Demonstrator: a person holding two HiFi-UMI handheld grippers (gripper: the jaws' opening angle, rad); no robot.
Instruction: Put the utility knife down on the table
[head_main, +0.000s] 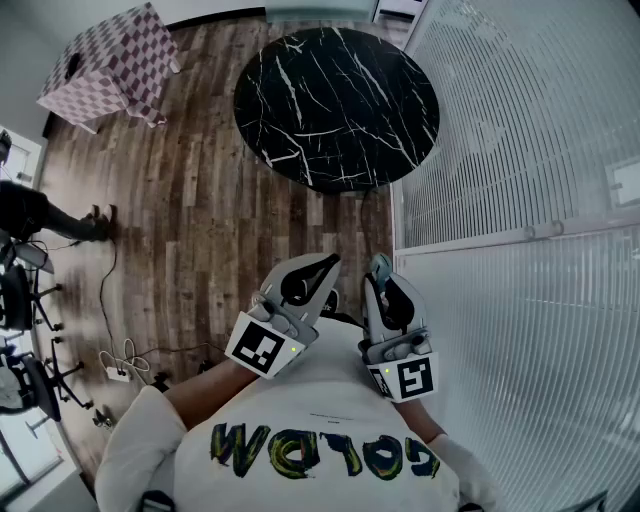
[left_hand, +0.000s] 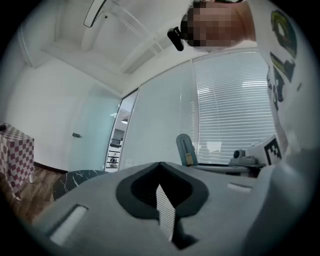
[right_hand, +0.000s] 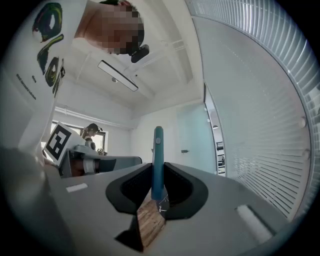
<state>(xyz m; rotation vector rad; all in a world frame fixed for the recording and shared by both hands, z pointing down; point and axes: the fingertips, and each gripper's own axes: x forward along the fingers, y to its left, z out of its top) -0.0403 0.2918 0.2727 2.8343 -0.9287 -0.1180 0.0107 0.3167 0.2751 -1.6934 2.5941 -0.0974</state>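
Note:
The utility knife (right_hand: 158, 160), slim and teal, stands on edge between the jaws of my right gripper (right_hand: 158, 175), which is shut on it; the knife's end sticks out past the jaw tips. In the head view both grippers are held close to the person's chest, the right gripper (head_main: 381, 268) and the left gripper (head_main: 322, 264) side by side and level. The left gripper (left_hand: 160, 169) is shut with nothing in it. The round black marble table (head_main: 335, 105) lies ahead of both grippers, across a strip of wooden floor.
A glass wall with white blinds (head_main: 520, 150) runs along the right. A small table under a checkered cloth (head_main: 110, 60) stands at the far left. Cables and a power strip (head_main: 120, 365) lie on the floor, with office chairs (head_main: 20, 300) and another person's legs (head_main: 40, 215) at the left edge.

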